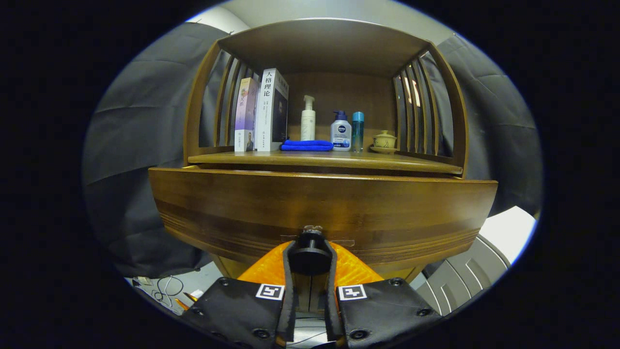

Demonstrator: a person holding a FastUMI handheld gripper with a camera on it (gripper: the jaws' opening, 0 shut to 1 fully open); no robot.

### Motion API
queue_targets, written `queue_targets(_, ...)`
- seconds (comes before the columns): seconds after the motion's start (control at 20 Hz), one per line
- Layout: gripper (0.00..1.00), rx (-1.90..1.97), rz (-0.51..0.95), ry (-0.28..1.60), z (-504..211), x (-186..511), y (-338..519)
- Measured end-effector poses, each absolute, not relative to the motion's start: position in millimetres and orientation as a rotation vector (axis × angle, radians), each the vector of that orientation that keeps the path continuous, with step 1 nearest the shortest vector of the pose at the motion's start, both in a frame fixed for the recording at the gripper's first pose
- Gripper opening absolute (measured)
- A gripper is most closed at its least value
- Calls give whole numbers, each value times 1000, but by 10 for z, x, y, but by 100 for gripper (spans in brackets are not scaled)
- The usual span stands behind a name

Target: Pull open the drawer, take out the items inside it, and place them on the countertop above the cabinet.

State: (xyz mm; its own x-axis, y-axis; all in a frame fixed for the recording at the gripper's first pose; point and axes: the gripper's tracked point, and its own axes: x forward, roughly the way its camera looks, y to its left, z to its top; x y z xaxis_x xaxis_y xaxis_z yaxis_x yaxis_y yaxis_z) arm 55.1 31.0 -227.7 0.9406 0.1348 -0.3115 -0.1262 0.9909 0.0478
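Drawer (319, 203) knob (310, 254) is clamped between both fingers (289, 271), below the NIVEA-labelled bottle (341, 132).

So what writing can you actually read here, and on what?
"人格理论": on the white book.
purple book: title too blurred to read.
bottles: label print too small to read with any certainty.
gripper, fingers closed on the drawer knob: patterned squares, no words.

The gripper camera sits low and very close to the drawer (319, 208), looking straight at its front along the fingers (289, 271), which close on the knob (310, 254). It tilts slightly upward, taking in the shelf (324, 160) above.
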Motion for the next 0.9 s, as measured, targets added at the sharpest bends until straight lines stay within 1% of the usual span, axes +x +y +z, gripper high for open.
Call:
queue_targets(0.2, 27, 23, 139, 318, -2270, 407, 299)
queue_targets(0.4, 27, 30, 164, 360, -2305, 192, 298)
queue_targets(0.9, 27, 2, 216, 367, -2281, -202, 292)
